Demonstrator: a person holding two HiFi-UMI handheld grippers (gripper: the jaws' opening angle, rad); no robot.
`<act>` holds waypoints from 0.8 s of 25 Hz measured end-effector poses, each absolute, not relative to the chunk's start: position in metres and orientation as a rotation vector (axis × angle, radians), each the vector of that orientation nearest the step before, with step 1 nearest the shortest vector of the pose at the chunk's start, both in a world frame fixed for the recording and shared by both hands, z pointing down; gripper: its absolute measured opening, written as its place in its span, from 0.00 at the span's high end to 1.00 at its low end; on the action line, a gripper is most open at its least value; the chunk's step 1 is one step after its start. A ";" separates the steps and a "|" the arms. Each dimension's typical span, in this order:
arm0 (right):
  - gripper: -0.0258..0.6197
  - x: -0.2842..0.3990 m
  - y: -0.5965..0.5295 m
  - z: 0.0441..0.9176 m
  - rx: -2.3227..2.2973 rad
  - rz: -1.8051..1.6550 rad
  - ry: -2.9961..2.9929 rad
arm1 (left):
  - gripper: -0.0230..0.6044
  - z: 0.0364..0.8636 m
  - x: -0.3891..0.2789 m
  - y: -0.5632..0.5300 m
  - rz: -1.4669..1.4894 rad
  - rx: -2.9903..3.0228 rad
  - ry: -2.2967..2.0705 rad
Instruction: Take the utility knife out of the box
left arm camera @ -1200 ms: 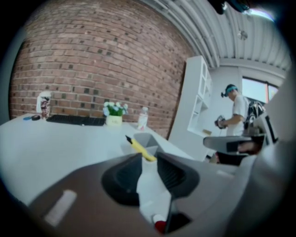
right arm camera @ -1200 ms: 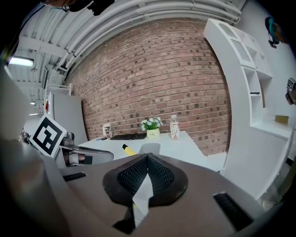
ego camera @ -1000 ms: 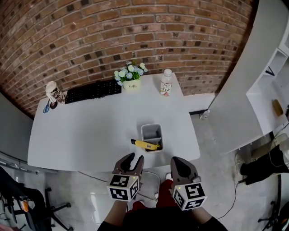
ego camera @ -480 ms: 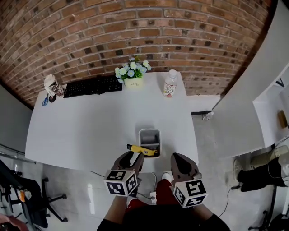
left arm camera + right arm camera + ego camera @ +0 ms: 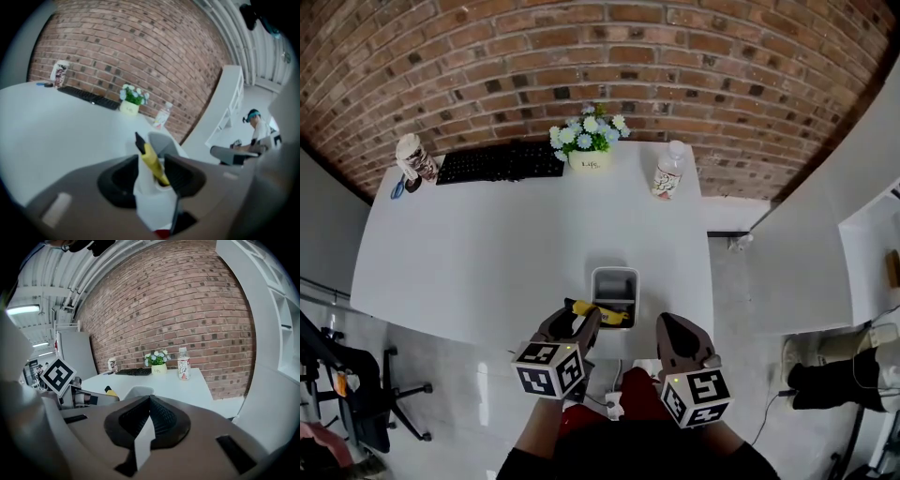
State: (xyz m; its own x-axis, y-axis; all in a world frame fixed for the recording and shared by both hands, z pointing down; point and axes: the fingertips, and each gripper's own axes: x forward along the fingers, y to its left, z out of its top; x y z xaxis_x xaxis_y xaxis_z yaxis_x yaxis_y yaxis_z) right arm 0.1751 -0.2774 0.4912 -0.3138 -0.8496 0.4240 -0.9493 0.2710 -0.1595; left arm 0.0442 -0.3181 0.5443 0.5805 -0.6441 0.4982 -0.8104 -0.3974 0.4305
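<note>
One gap matters: nearer left gripper (image 5: 578, 324) (image 5: 152, 174), jaws just opened wide. Utility knife (image 5: 600, 312) (image 5: 151, 159) end between them, unpinched, knife crosswise over box (image 5: 615, 272) near rim.

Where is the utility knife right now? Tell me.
In the head view, the yellow utility knife lies across the near rim of the grey box at the table's near edge, just ahead of the open left gripper.
</note>
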 end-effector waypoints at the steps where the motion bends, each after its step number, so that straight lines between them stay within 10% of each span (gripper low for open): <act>1: 0.95 0.175 -0.279 0.492 1.655 0.570 -2.290 | 0.69 0.544 0.045 -0.319 0.326 2.159 -1.154; 20: 0.95 0.175 -0.283 0.503 1.561 0.594 -2.307 | 0.81 0.537 0.052 -0.320 0.272 2.169 -1.173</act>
